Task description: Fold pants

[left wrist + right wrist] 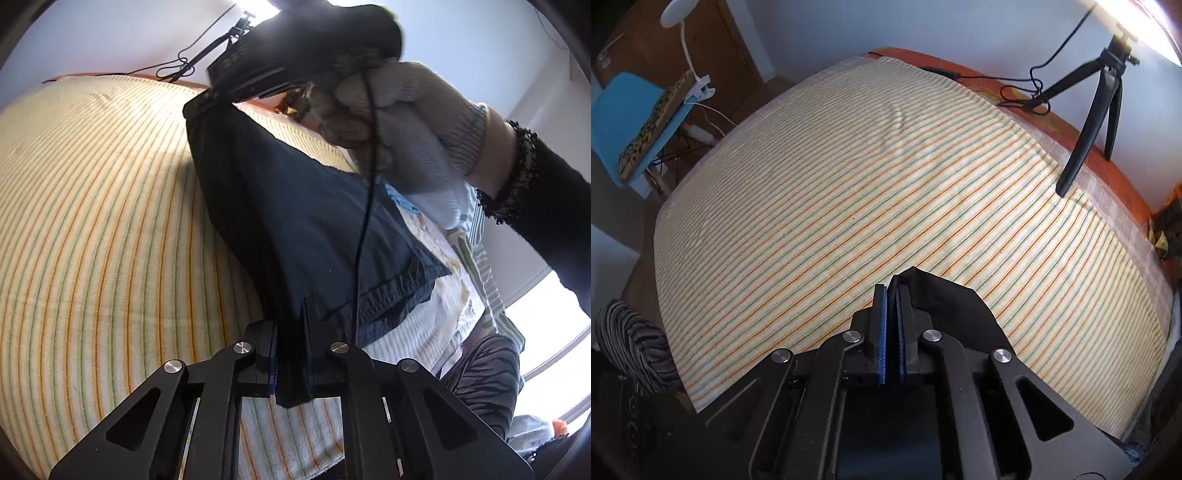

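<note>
Dark navy pants (295, 206) hang stretched in the air above a striped sheet (92, 221). My left gripper (290, 314) is shut on one end of the pants. In the left wrist view the right gripper (207, 98), held by a white-gloved hand (406, 122), pinches the far corner. In the right wrist view my right gripper (893, 291) is shut on a fold of the pants (945, 299), above the striped sheet (886, 166). A hemmed edge (399, 291) droops toward the sheet.
A black tripod (1097, 107) with cables stands at the bed's far right edge. A blue chair (624, 122) with a clamp lamp stands left of the bed. A striped grey garment (631, 339) lies at the near left. A patterned cloth (469, 251) lies on the right.
</note>
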`<state>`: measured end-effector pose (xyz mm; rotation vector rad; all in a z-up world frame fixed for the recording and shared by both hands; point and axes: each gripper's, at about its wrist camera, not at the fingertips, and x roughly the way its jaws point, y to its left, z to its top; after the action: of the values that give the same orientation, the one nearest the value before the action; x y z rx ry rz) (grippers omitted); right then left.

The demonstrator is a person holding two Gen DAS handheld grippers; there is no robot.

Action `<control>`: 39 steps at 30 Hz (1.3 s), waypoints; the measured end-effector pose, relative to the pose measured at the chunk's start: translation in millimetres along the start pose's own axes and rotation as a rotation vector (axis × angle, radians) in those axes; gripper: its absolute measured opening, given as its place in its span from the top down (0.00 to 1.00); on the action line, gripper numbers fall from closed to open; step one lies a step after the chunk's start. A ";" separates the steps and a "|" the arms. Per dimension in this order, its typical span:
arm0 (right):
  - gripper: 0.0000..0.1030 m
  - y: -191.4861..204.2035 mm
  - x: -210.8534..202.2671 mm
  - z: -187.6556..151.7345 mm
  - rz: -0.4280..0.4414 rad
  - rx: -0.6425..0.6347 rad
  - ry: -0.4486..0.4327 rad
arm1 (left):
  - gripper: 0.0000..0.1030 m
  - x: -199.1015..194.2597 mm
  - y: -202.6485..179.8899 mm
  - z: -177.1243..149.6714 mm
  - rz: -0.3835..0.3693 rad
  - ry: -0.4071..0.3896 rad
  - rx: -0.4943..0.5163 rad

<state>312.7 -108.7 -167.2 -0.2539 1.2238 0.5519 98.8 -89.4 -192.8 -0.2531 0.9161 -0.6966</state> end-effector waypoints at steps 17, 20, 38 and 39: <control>0.74 -34.6 -88.6 -101.2 0.105 0.296 -0.221 | 0.85 -45.6 30.6 31.4 0.063 -0.055 -0.070; 0.74 -24.6 -90.1 -136.4 0.108 0.330 -0.239 | 0.85 -43.5 32.2 60.1 0.085 -0.076 -0.039; 0.74 75.1 -28.0 -185.3 0.092 0.250 -0.208 | 0.85 61.3 72.6 137.8 0.285 0.042 0.073; 0.74 77.5 -25.4 -185.8 0.097 0.247 -0.201 | 0.85 63.9 73.5 137.1 0.297 0.047 0.084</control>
<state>114.1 -137.5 -197.0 0.0693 1.0996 0.4912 267.0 -87.0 -187.2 -0.0242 0.9436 -0.4662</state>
